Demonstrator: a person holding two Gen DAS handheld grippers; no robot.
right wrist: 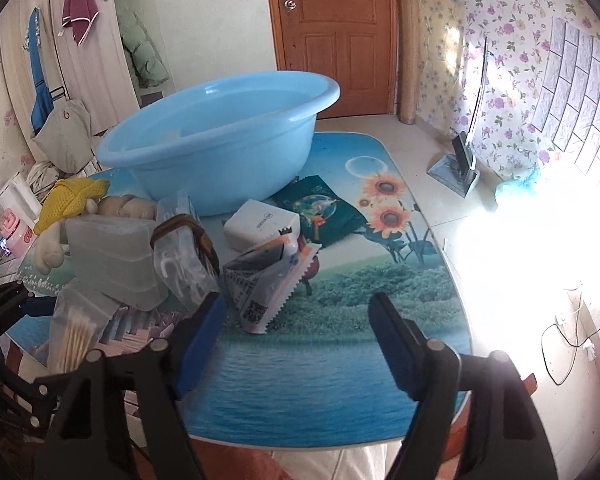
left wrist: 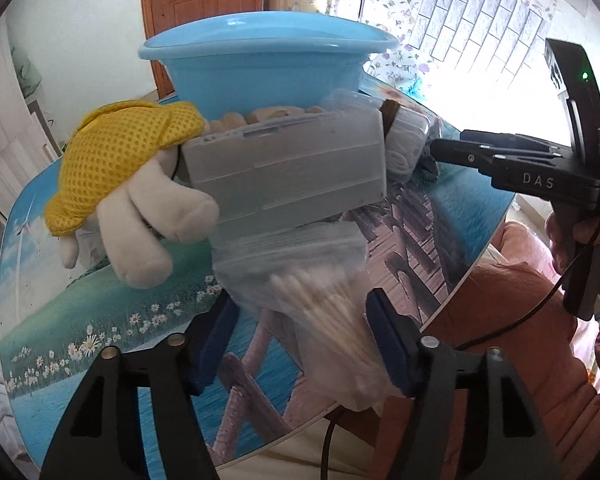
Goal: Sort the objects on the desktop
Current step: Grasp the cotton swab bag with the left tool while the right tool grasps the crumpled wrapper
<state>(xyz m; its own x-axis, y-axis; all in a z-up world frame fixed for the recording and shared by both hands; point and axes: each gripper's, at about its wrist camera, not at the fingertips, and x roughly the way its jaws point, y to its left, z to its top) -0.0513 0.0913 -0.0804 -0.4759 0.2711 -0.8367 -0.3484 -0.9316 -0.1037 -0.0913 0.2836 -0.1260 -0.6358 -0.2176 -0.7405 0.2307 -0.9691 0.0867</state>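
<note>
1. surface: the tabletop (right wrist: pixel 340 344) carries a printed scene of sea, meadow and sunflowers. the blue basin (right wrist: pixel 220 136) stands at its far side and serves as the landmark.
2. room: behind the basin is a brown panelled door (right wrist: pixel 336 36); floral wallpaper (right wrist: pixel 512 40) covers the wall to the right of it, and pale floor tiles lie beyond the tabletop.
3. task items: a clear plastic box (left wrist: pixel 284 168) lies in front of the basin, a plush toy with a yellow mesh hat (left wrist: pixel 120 160) to its left, and a bag of cotton swabs (left wrist: pixel 324 312) nearer than the box.
4. left claw (left wrist: pixel 300 340): spread, with the swab bag between its blue pads; whether the pads press on it cannot be told.
5. right claw (right wrist: pixel 296 344): spread over bare tabletop, nothing between the pads.
6. right view only: a white adapter (right wrist: pixel 260 224), a dark green packet (right wrist: pixel 320 208) and a printed pouch with a qr code (right wrist: pixel 260 280), all in front of the basin.
7. left view only: the right tool's body reads "das" (left wrist: pixel 538 180).
</note>
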